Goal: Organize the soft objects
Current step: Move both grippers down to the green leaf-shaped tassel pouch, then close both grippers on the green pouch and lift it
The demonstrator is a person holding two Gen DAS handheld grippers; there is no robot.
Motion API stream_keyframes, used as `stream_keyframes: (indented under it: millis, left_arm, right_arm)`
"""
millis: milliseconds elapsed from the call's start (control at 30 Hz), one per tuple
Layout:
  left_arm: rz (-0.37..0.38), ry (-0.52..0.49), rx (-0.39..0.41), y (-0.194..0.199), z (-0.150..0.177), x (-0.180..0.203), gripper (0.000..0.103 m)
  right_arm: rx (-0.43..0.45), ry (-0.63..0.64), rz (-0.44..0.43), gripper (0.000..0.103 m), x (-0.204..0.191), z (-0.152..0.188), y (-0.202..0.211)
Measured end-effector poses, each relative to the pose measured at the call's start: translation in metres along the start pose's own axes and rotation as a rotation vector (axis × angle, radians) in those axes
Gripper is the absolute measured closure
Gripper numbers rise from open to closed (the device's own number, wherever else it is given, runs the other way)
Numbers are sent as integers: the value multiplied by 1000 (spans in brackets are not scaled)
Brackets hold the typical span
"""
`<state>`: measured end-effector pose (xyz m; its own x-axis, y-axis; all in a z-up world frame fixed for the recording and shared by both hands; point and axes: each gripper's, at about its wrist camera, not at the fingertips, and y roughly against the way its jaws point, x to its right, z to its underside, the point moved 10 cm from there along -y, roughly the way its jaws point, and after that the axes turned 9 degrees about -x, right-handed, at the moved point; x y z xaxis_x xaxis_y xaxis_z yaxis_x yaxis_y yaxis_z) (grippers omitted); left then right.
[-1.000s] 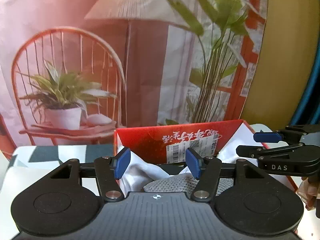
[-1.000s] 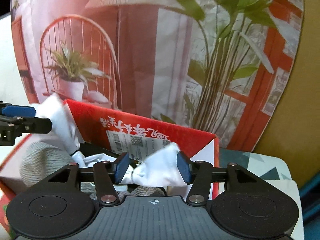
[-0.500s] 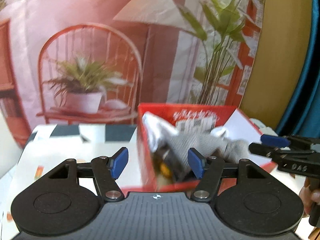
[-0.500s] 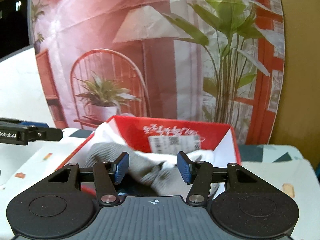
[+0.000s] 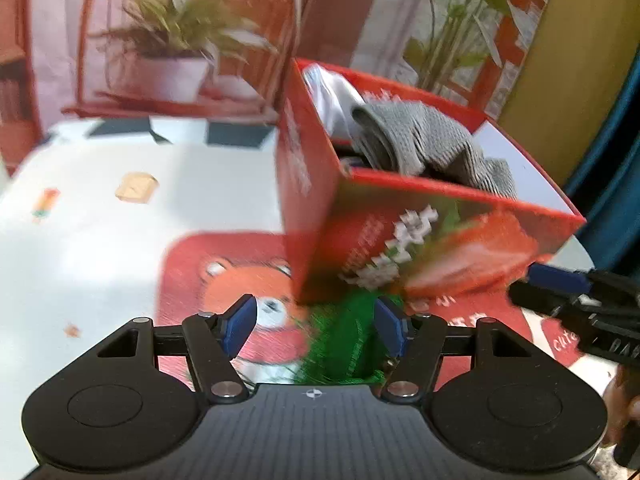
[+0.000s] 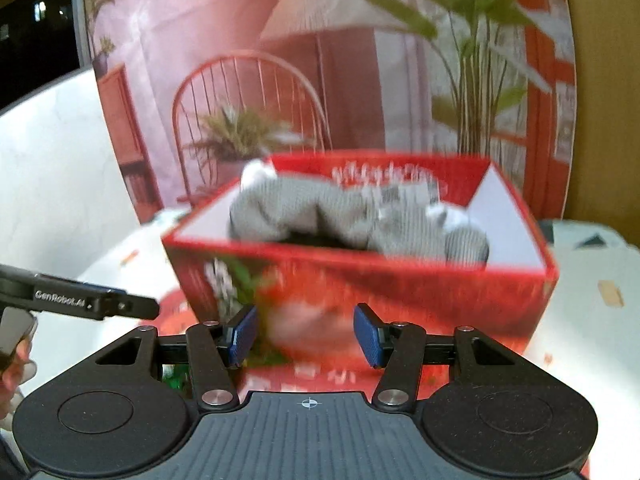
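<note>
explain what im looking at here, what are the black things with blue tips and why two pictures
No robot here: a person holds a two-finger gripper in each hand, and each has a camera looking forward along its fingers, hence two pictures. One view is from the left gripper, the other from the right gripper. The blue tips are finger pads. Both grippers are open and hold nothing. Each also shows at the edge of the other's picture. Ahead stands a red box with grey cloth and white cloth piled inside. It stands on a red bear mat over a white tablecloth. Something green, too blurred to name, lies by the left gripper.
</note>
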<state>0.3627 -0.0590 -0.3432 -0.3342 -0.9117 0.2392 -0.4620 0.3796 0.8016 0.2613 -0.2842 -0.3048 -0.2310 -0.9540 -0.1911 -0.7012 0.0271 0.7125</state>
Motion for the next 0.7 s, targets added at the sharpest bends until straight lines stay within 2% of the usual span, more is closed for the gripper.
stream_keyframes:
  millis: [200,233,267,333,700]
  left_arm:
    - [129,-2,-28,-19,9,18,36]
    - [141,-2,-35,-21,9,21,38]
    - [157,-2,-42,-23,9,23,45]
    - [174,-2,-50,-28,10,31,53]
    - [289,-41,-114,-43,23,82,55]
  right_arm:
    - [-82,29,7,53,-2,34,-16]
    - [-94,35,5,53,-3,38,-19]
    - [-105,39,-1,53,-3,42,-21]
    - [-126,49,-13,53,-7,49,-25]
    - [-190,132,-41,53,-21,68,-41]
